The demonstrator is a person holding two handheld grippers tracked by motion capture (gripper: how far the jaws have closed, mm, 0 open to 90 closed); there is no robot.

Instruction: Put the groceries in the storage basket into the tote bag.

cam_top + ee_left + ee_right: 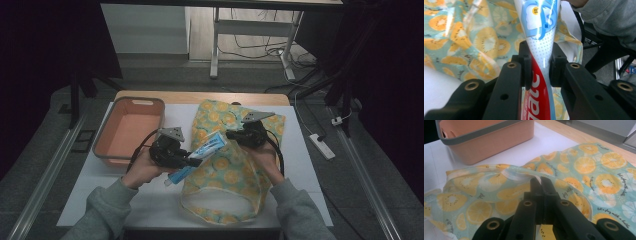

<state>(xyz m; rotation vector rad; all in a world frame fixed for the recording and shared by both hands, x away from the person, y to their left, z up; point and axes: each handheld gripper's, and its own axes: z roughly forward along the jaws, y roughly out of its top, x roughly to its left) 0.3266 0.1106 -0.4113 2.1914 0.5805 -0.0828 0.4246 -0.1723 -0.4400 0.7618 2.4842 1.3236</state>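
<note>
High view: two grey-sleeved forearms come in from the bottom edge and angle inward over the table. The left gripper sits level, pointing right, its jaws clamped on a tube of toothpaste that slants from lower left to upper right, its upper end over the bag. The right gripper points left across the bag's upper part; its jaw tips are too dark to read here. The fruit-print bag lies in the middle of the table, its near edge curling up into an open loop. A bin stands at the left, apart from both hands.

Left gripper view: the jaws of the left gripper press both sides of the tube, which runs up out of the picture, its top cut off. Bag fabric lies behind, and a sleeve crosses the upper right corner.

Right gripper view: the right gripper is closed, pinching the bag's raised hem. The bin stands beyond, cropped at the top.
</note>
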